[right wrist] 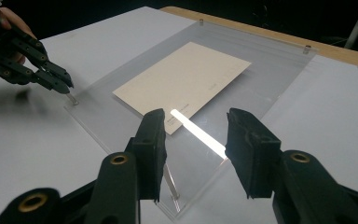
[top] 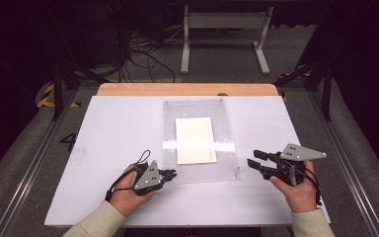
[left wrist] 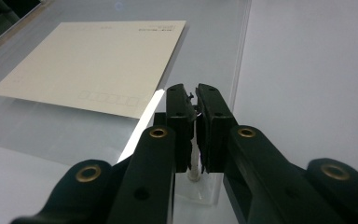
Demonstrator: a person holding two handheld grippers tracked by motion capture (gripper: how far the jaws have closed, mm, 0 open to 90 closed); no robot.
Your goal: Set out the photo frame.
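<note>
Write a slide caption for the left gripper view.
Left gripper shut on a small metal pin at the corner of the clear plastic sheet covering a cream card.

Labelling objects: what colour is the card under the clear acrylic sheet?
Cream card, faint print at one edge; right gripper view is clearest.

I am counting one clear acrylic sheet (top: 200, 139) lying on one white table (top: 113, 143), and one cream paper sheet (top: 195, 140) under it. I am seeing two grippers — left gripper (top: 170, 174), right gripper (top: 254, 158) — and four corner pins, one being (right wrist: 306, 47).
</note>
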